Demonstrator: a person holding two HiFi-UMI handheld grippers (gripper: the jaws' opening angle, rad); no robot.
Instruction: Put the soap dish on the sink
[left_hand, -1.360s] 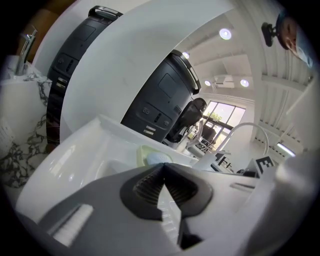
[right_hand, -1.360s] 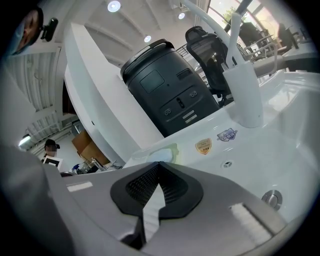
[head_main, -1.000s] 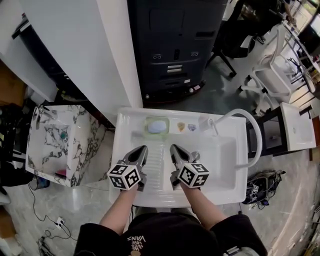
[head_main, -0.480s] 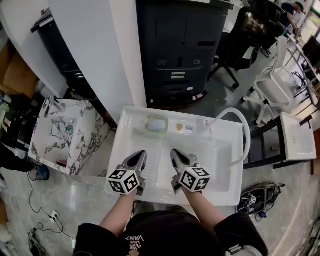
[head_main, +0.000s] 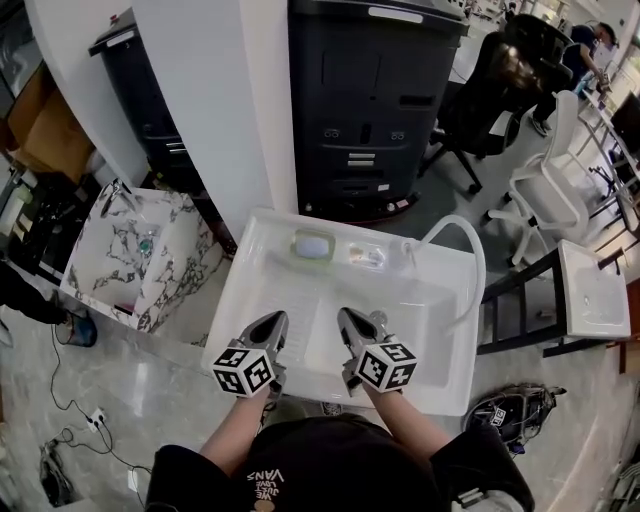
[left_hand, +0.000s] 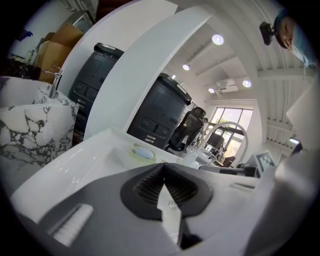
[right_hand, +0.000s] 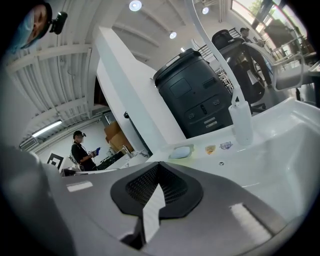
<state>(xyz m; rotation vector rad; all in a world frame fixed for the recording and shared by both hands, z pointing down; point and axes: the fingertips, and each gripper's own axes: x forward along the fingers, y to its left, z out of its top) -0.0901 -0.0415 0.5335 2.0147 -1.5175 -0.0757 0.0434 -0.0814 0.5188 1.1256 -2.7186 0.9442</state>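
Note:
A pale green soap dish (head_main: 313, 245) with a light blue soap in it rests on the back ledge of the white sink (head_main: 255, 285). It also shows small and far in the left gripper view as the soap dish (left_hand: 143, 152) and in the right gripper view as the soap dish (right_hand: 181, 151). My left gripper (head_main: 273, 323) and right gripper (head_main: 347, 320) hover side by side over the sink's near part, both shut with nothing between the jaws, well short of the dish. Left gripper (left_hand: 163, 165) and right gripper (right_hand: 158, 165) tips meet.
A curved white faucet (head_main: 468, 258) arches over the sink's right side; a small white bottle (right_hand: 241, 123) and two stickers (right_hand: 218, 147) sit on the back ledge. A marble-patterned basin (head_main: 140, 255) stands left, a dark cabinet (head_main: 370, 100) behind, white chairs (head_main: 545, 190) at right.
Both grippers have drawn back toward the sink's near edge, away from the soap dish, staying shut. The head view has tilted, so the sink sits lower and smaller in frame.

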